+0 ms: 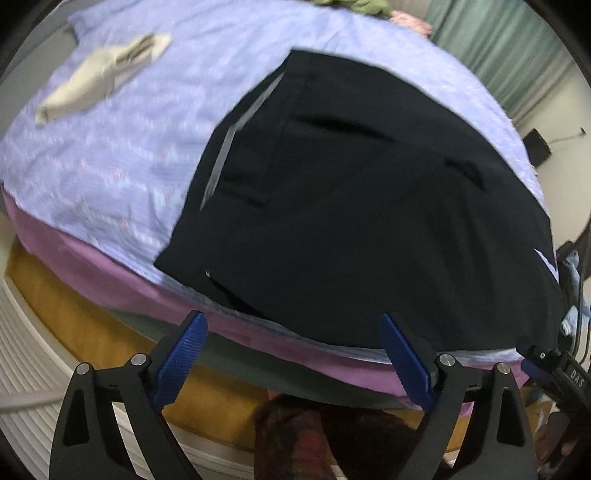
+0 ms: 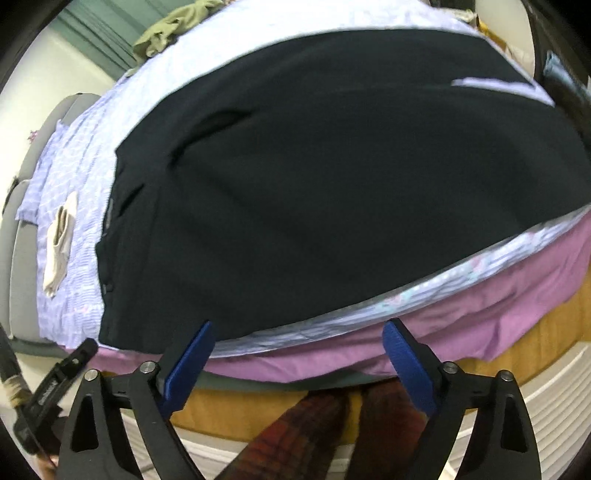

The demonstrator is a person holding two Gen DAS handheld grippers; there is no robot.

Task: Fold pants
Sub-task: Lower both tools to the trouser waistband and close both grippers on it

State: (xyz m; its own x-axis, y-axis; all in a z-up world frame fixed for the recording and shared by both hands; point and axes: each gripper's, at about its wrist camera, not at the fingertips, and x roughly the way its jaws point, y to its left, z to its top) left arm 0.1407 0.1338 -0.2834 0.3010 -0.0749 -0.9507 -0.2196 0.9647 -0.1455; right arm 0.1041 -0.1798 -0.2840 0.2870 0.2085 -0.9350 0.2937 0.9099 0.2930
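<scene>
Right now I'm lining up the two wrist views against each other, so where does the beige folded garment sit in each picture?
Left wrist view: the beige folded garment lies upper left on the lavender bedspread, left of the black pants.
Right wrist view: the same garment sits at the far left edge, again left of the pants.
Shared landmark: the olive green clothing heaped at the bed's far side.

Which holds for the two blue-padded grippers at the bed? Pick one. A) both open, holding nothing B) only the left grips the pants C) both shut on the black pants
A: the left gripper and the right gripper both stand wide open with nothing between their pads, off the black pants that lie spread on the lavender bedsheet.
</scene>
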